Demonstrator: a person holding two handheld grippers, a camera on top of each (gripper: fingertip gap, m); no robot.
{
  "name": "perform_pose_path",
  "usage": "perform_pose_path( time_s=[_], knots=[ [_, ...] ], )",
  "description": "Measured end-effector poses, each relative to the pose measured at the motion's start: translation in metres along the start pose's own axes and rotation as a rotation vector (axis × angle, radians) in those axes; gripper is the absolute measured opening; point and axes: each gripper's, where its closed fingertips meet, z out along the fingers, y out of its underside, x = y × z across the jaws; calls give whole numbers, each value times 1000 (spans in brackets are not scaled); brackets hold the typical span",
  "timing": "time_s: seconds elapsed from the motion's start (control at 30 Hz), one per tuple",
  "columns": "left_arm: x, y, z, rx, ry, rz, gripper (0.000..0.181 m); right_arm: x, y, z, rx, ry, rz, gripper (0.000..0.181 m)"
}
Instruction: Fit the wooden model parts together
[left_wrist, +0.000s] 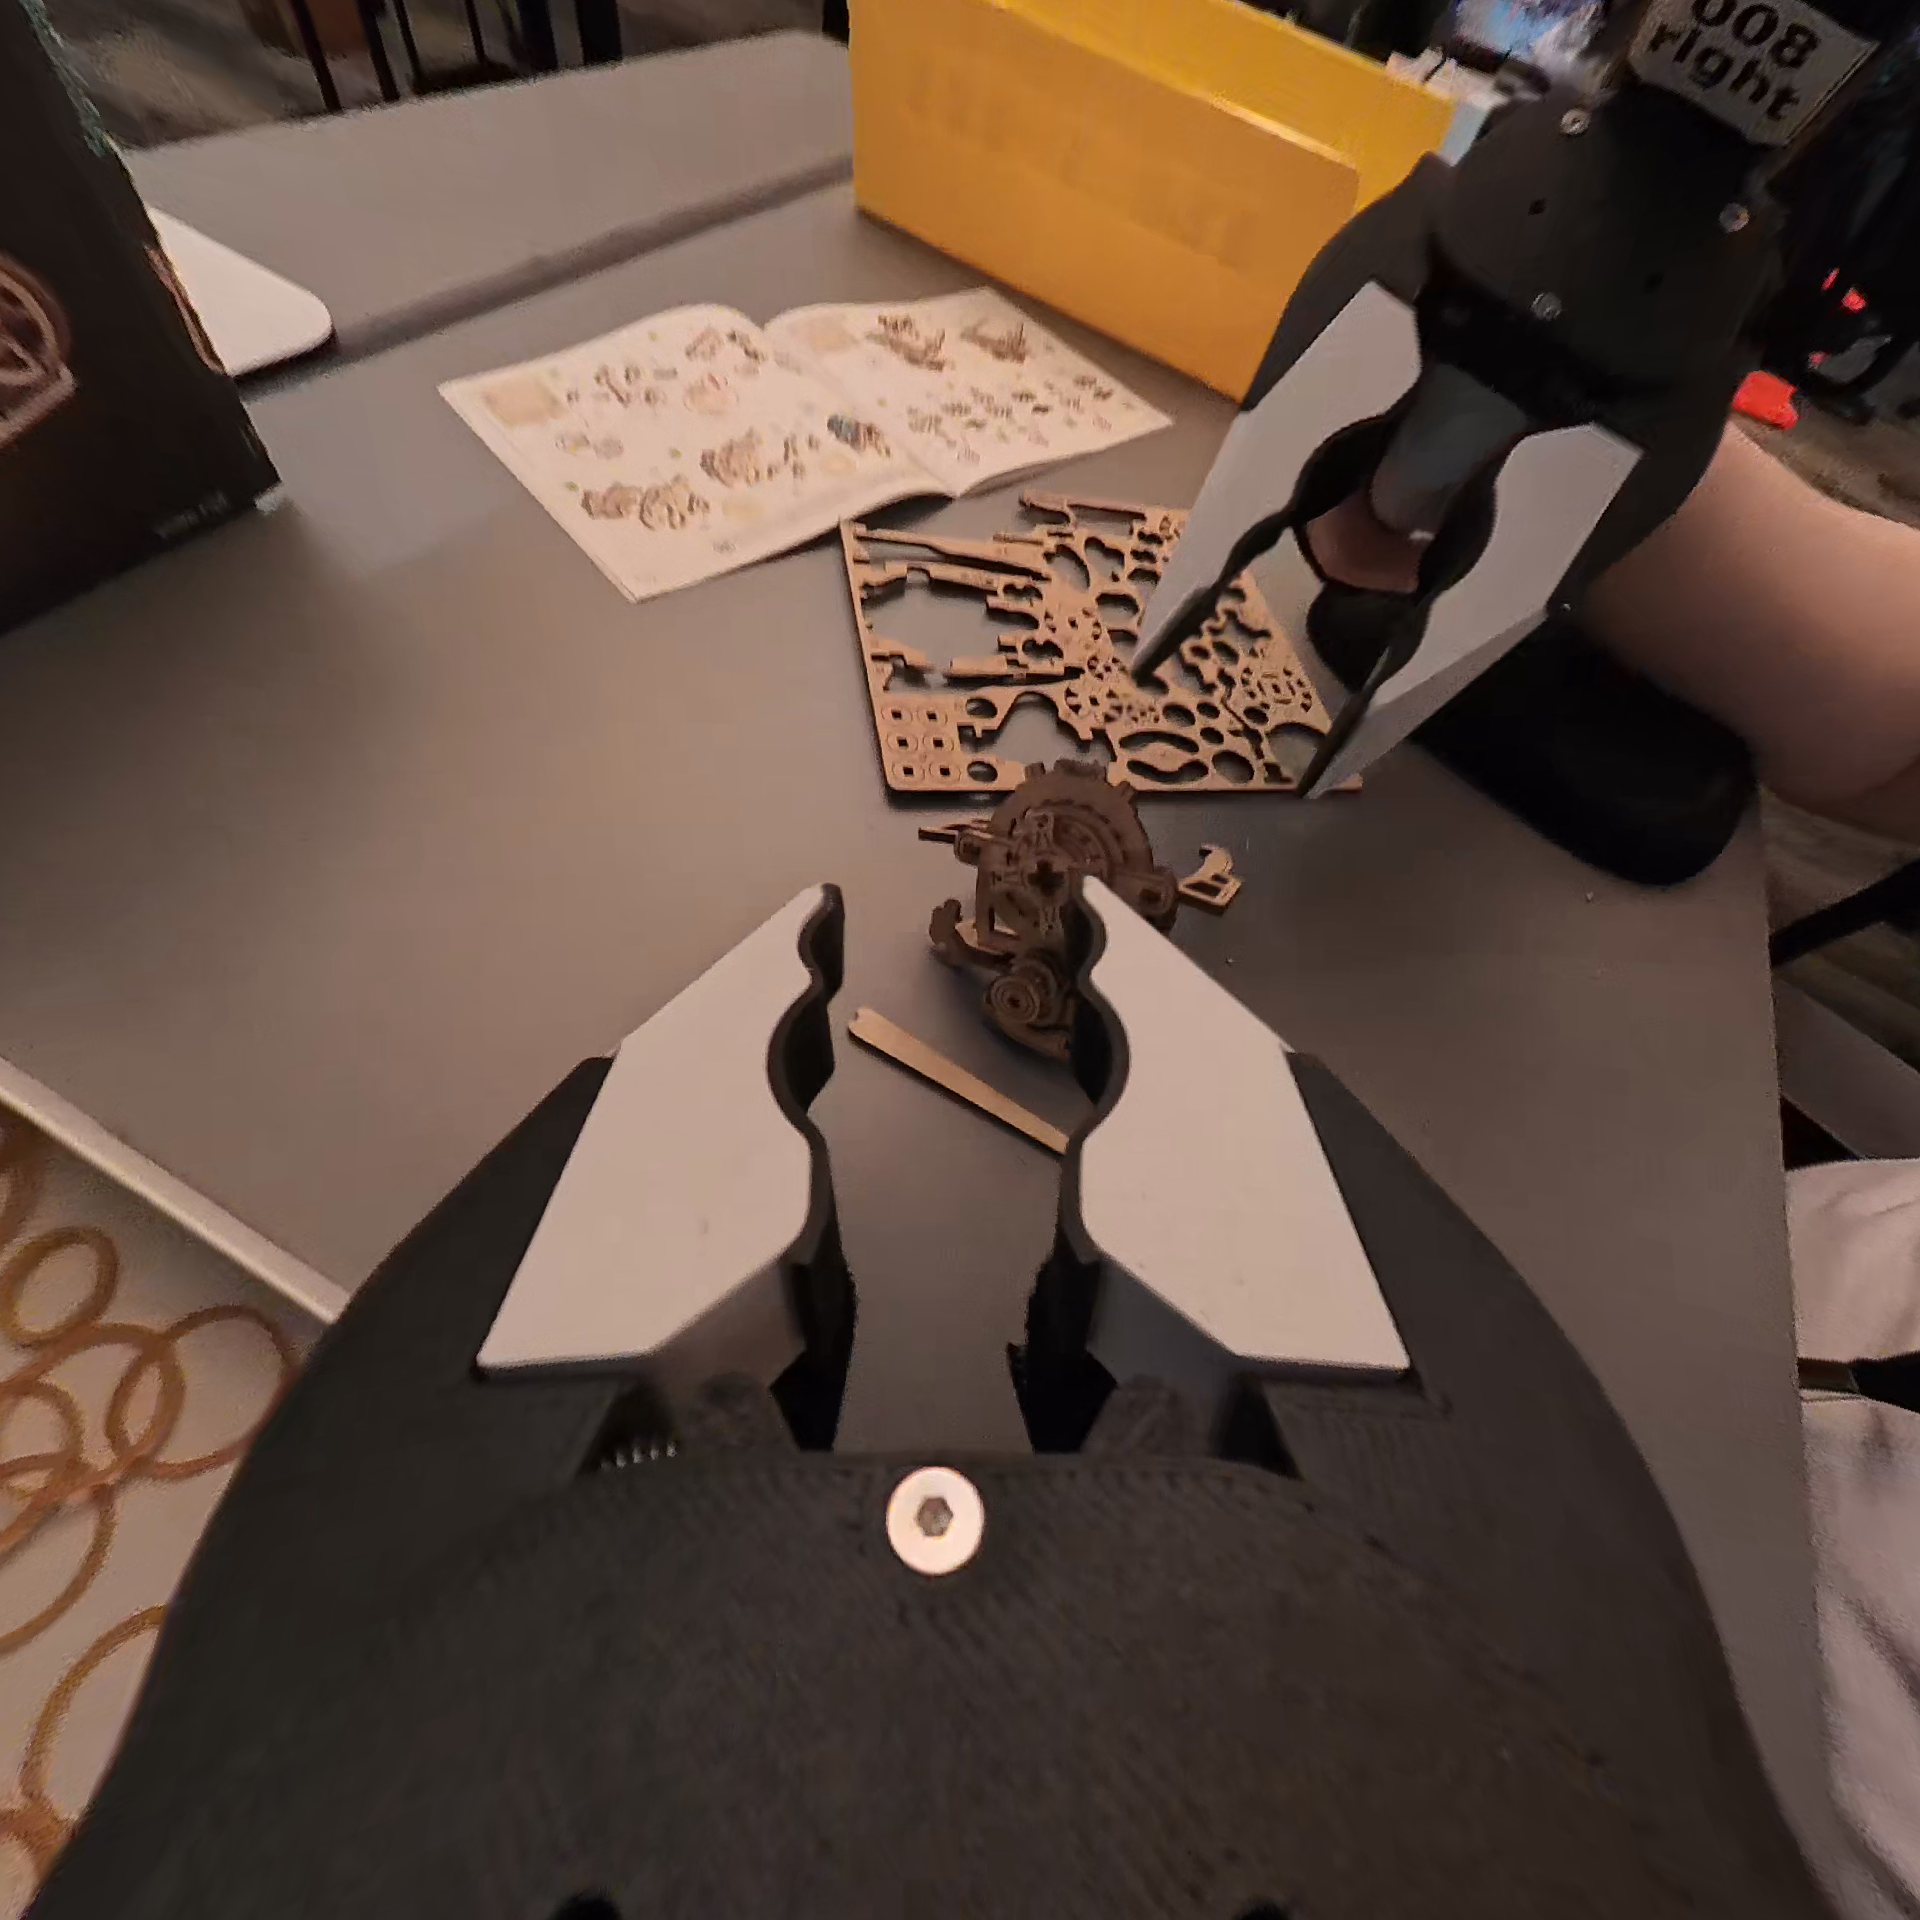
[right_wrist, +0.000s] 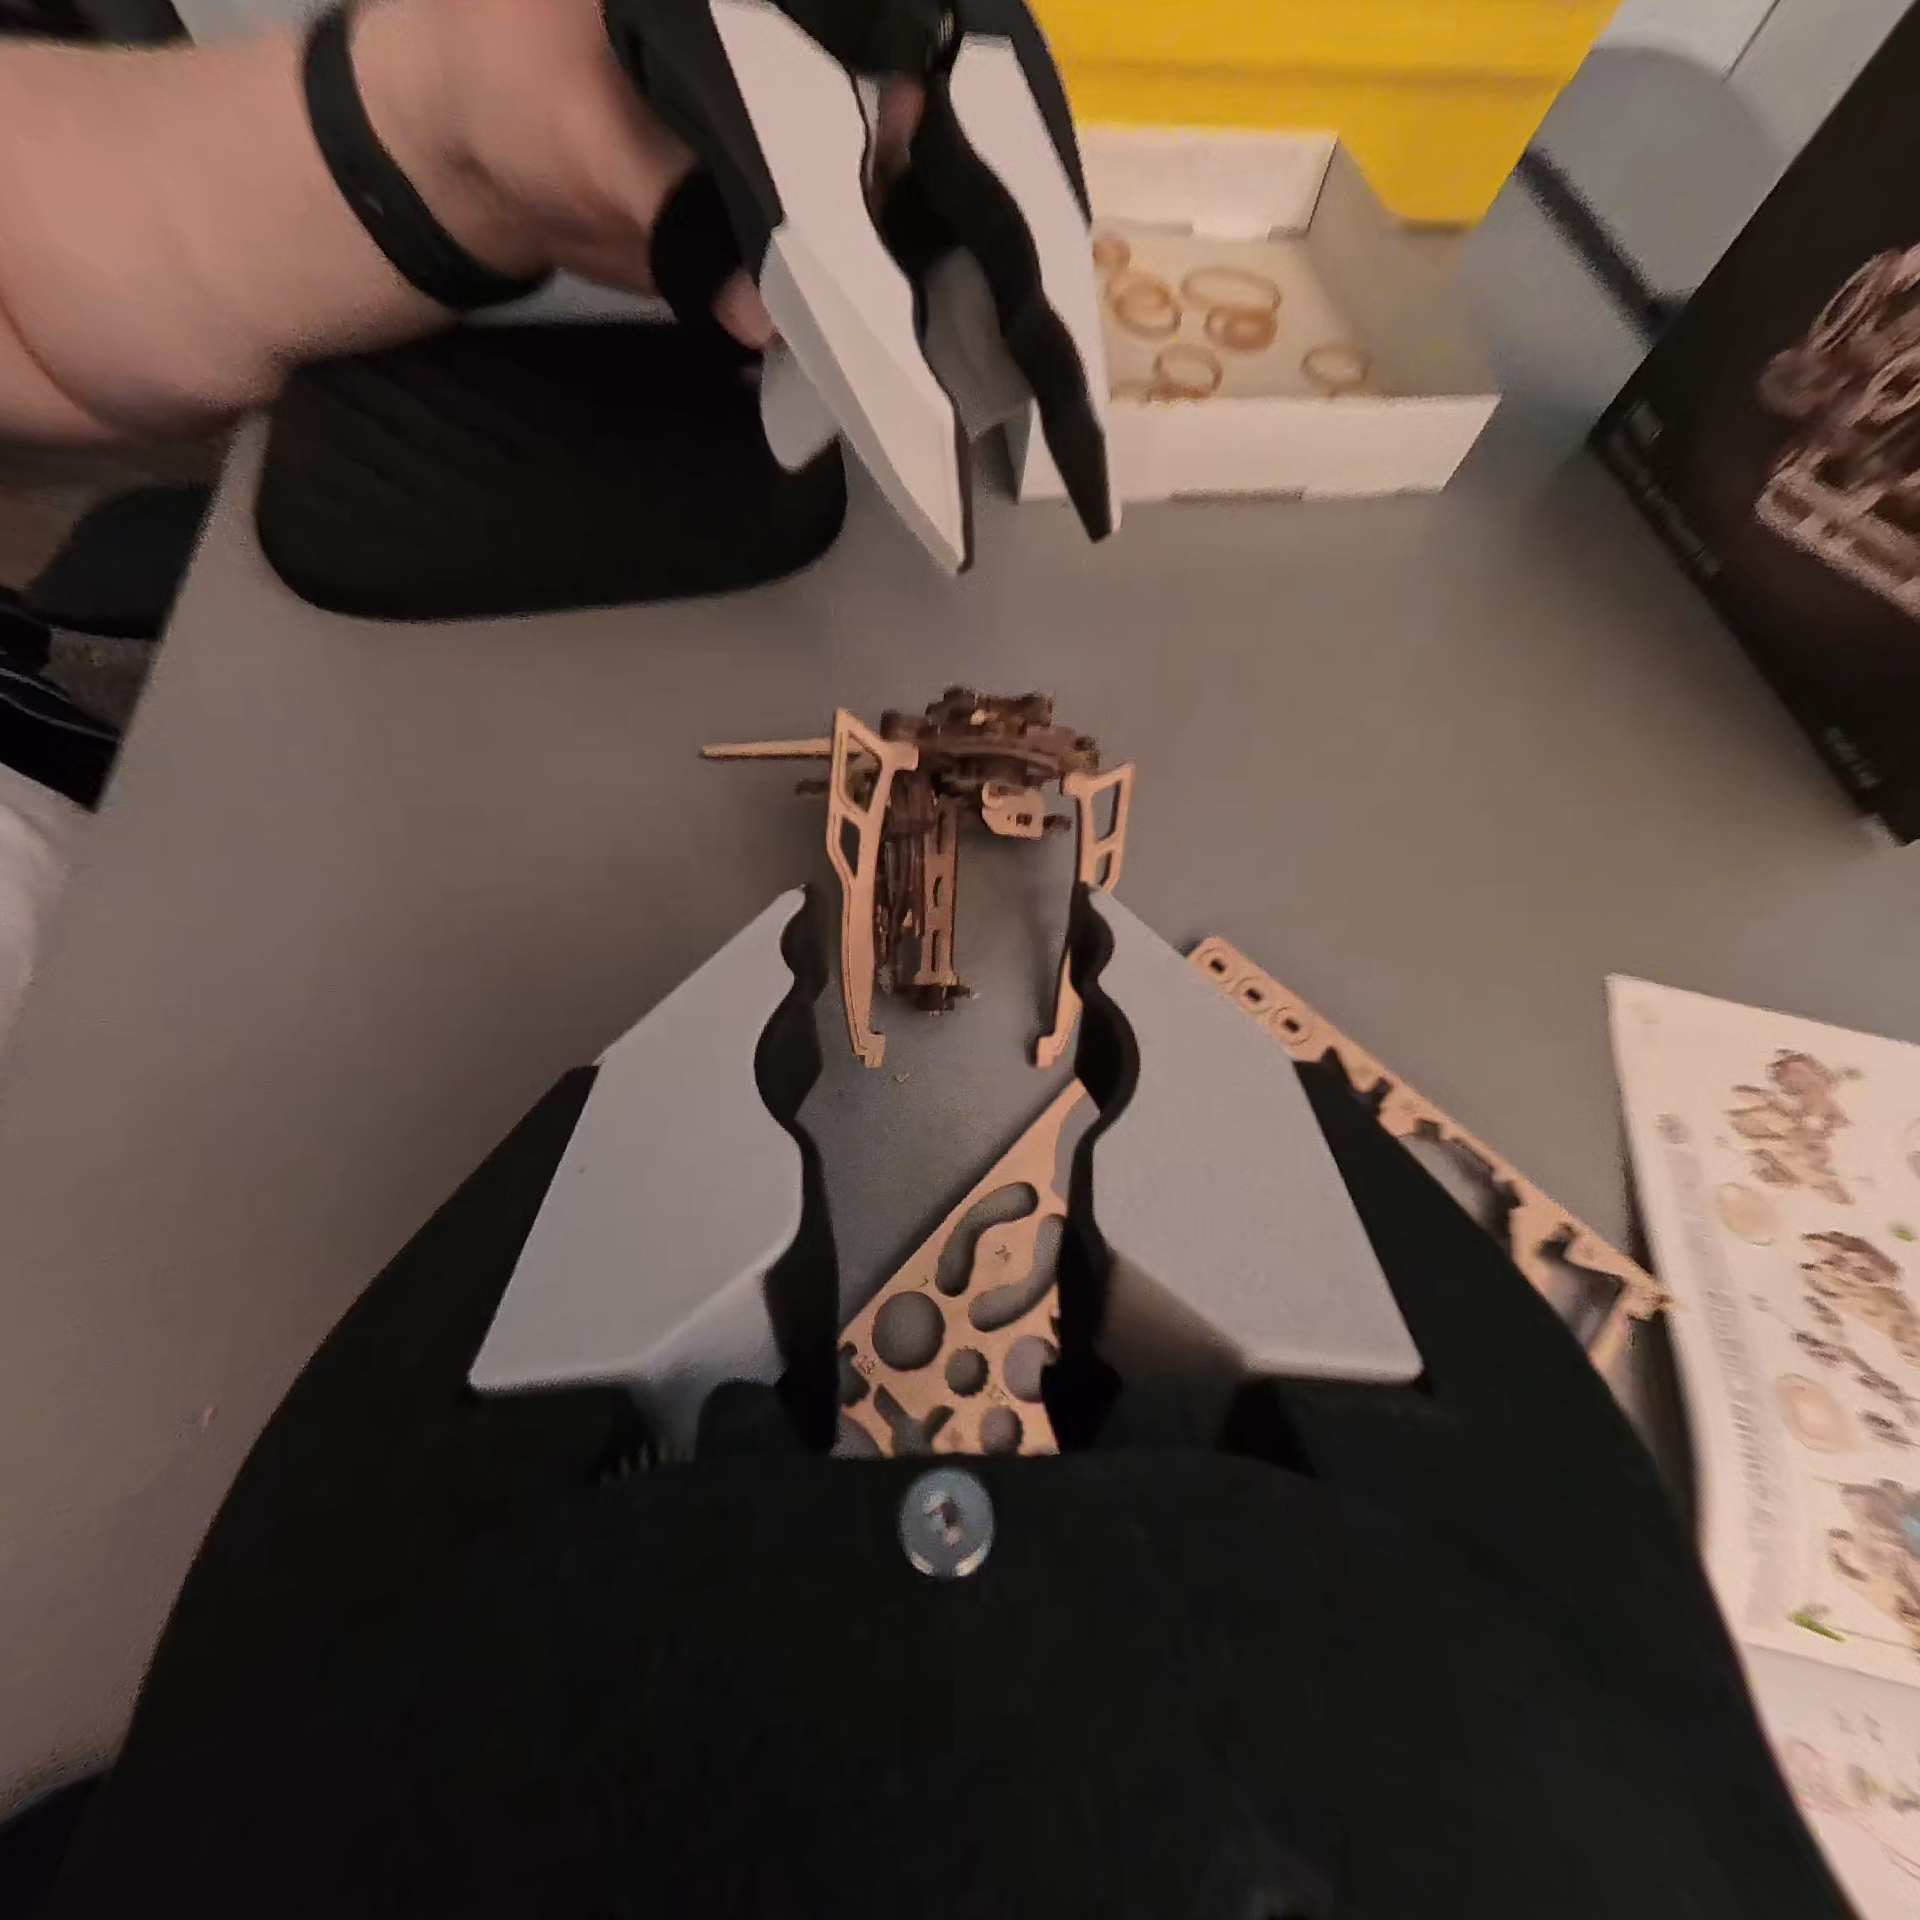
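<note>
Left claw (left_wrist: 961, 914) is open and empty, low over the grey tabletop (left_wrist: 468, 831); the dark-brown, partly assembled wooden model (left_wrist: 1039, 914) stands upright just ahead, right of centre. Right claw (right_wrist: 940, 904) is open, empty, farther off above the punched-out wooden parts sheet (left_wrist: 997, 665).

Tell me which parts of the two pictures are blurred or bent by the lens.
Left wrist view: mostly sharp, table edge bowed by the wide lens. Right wrist view: the hand and left tongs smeared by motion, instruction booklet soft.
</note>
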Motion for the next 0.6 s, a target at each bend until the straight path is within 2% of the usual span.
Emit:
perform_pose_path(
  time_s=[0.07,0.13,0.2,0.23,0.33,0.47,0.53,0.6],
  knots=[
    [0,-10,-5,34,-8,27,49,7,-20,-25,85,34,-19,46],
    [-1,-23,-12,65,-31,71,52,15,-51,-59,235,58,6,49],
    [-1,-38,-17,85,-60,122,53,43,-70,-95,314,162,135,50],
    [-1,-47,-19,87,-77,142,55,62,-69,-111,286,241,225,52],
    [1,-72,-18,73,-113,183,66,92,-34,-147,-13,431,454,62],
    [7,-116,-7,81,-140,235,73,94,2,-179,-370,588,564,61],
    [12,-139,0,119,-129,228,74,93,5,-180,-430,626,562,58],
    [17,-164,4,190,-122,209,73,86,21,-177,-559,632,563,56]
  ],
)
